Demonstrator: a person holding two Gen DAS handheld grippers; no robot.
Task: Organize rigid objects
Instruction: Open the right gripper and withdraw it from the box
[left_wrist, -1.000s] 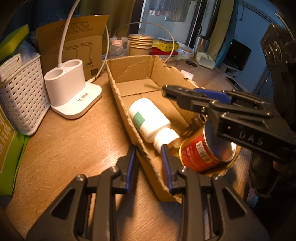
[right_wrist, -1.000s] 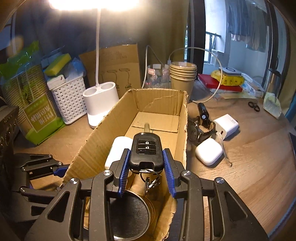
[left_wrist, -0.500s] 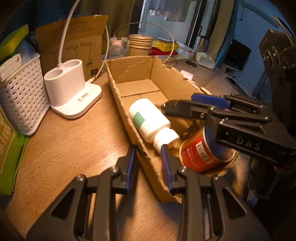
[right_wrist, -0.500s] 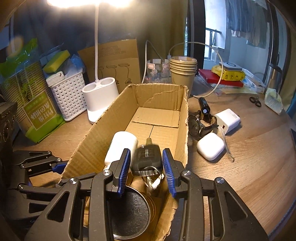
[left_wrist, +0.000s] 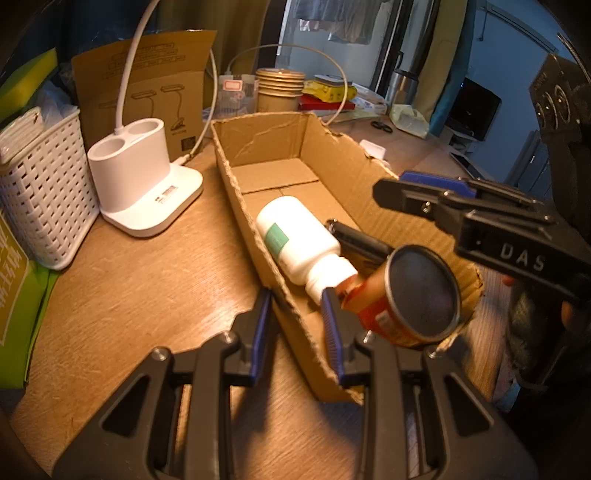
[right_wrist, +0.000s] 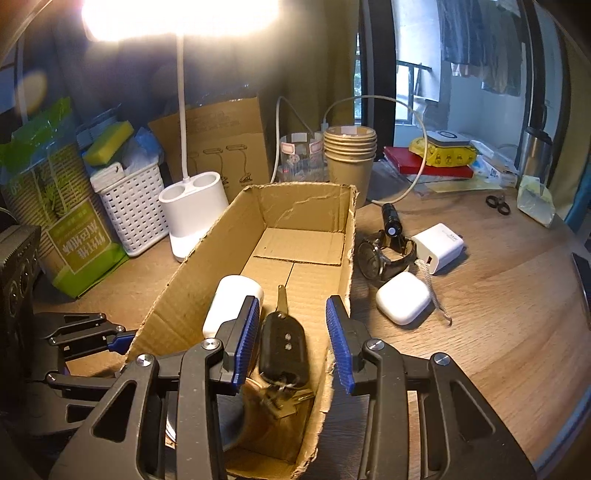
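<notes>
The right gripper (right_wrist: 291, 339) has let go of the car key (right_wrist: 282, 343): a second ago the key sat clamped between its blue pads, and now the jaws stand spread wide with the key lying loose on the floor of the cardboard box (right_wrist: 306, 206), its blade pointing toward the box's far wall. Inside the box, the key rests just beside the white bottle (left_wrist: 295, 236), with the red tin can (left_wrist: 402, 302) at the near end. That counts as one more rigid item stowed.

The left gripper (left_wrist: 295, 325) is released too, empty, its pads straddling the box's near left wall, apparently steadying it.

Outside the box, on the worktop just off its right wall, a wristwatch (right_wrist: 380, 254), a small flashlight (right_wrist: 390, 219), a white charger (right_wrist: 439, 247) and a white earbud case (right_wrist: 403, 302) are not yet packed. The right gripper would likely lift clear of the box and swing toward that cluster, the earbud case being nearest.
</notes>
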